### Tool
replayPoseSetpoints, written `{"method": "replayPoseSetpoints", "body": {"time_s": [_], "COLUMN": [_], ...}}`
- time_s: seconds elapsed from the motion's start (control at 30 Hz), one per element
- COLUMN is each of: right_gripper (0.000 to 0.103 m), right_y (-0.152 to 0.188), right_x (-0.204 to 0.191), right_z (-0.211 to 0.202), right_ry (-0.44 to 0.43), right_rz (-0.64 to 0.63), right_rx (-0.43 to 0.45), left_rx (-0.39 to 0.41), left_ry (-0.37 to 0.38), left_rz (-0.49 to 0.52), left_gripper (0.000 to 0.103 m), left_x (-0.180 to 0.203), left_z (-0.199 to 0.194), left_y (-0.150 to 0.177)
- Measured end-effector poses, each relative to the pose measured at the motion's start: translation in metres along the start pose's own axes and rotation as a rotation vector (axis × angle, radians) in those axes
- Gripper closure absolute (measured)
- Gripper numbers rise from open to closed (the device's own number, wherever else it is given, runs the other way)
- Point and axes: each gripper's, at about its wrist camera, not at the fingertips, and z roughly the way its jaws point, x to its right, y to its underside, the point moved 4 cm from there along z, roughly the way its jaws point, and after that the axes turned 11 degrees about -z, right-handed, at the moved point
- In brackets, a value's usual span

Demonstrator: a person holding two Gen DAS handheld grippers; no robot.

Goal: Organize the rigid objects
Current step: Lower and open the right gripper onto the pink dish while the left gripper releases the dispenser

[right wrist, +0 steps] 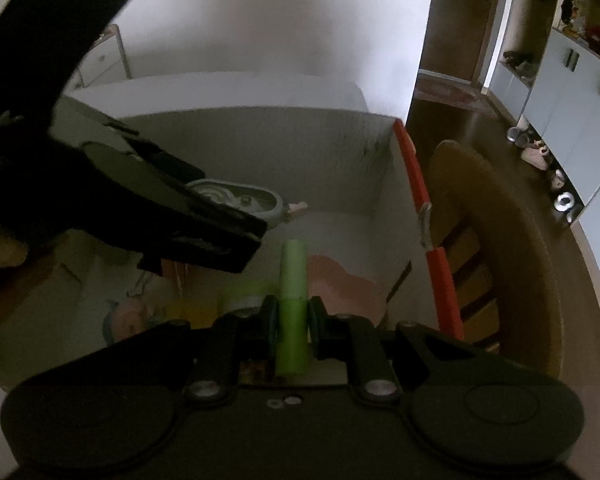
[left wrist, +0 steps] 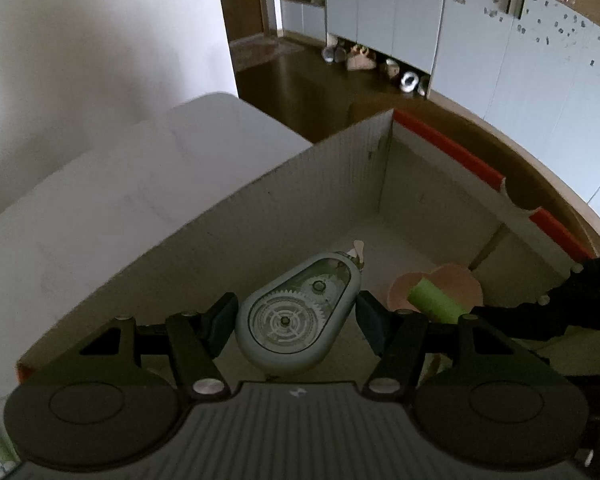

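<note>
Jaws of the left gripper point(left wrist: 296, 322) stand partly apart and clamp the broad end of a grey-green correction-tape dispenser point(left wrist: 296, 312), whose clear window shows two white gear wheels; its narrow tip points away from the gripper, over the inside of a cardboard box point(left wrist: 340, 184). Jaws of the right gripper point(right wrist: 293, 316) are drawn close together and grip a light-green cylinder point(right wrist: 293, 300) near its middle, with the paler end projecting forward beyond the fingertips. Both grippers point steeply downward into the same box, the left one above and to the left of the right one in the right wrist view, where the dispenser point(right wrist: 236, 196) shows at its tip.

Box contents, seen dimly on the floor of the box: a pink, lobed flat piece point(right wrist: 340, 280) just beyond the cylinder, a yellow item point(right wrist: 190, 310) and a pale green round item point(right wrist: 244, 294) to its left, and a small pink-and-blue object point(right wrist: 126, 320) further left; these cannot be identified more closely.

Box walls are pale inside, with an orange-red band point(left wrist: 452, 148) along the outer rim. A wooden chair point(right wrist: 496, 248) stands just beside the box, on a dark wooden floor point(left wrist: 300, 80). White surfaces point(left wrist: 140, 184) adjoin the box on the other side.
</note>
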Motion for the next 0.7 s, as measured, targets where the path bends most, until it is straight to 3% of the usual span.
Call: {"method": "replayPoseSetpoints", "body": {"time_s": [0.43, 0.7], "right_gripper": [0.083, 0.071], "right_y": [0.003, 0.003], "right_x": [0.001, 0.003], "right_z": [0.002, -0.004], "right_ry": [-0.01, -0.017], "right_rz": [0.013, 0.037], "right_rx": [-0.022, -0.023], "left_rx": [-0.12, -0.143], "left_ry": [-0.023, -0.038], "left_rz": [-0.016, -0.032], "left_gripper": [0.039, 0.039], "left_x": [-0.004, -0.004], "left_z": [0.027, 0.027], "left_y": [0.003, 0.006]}}
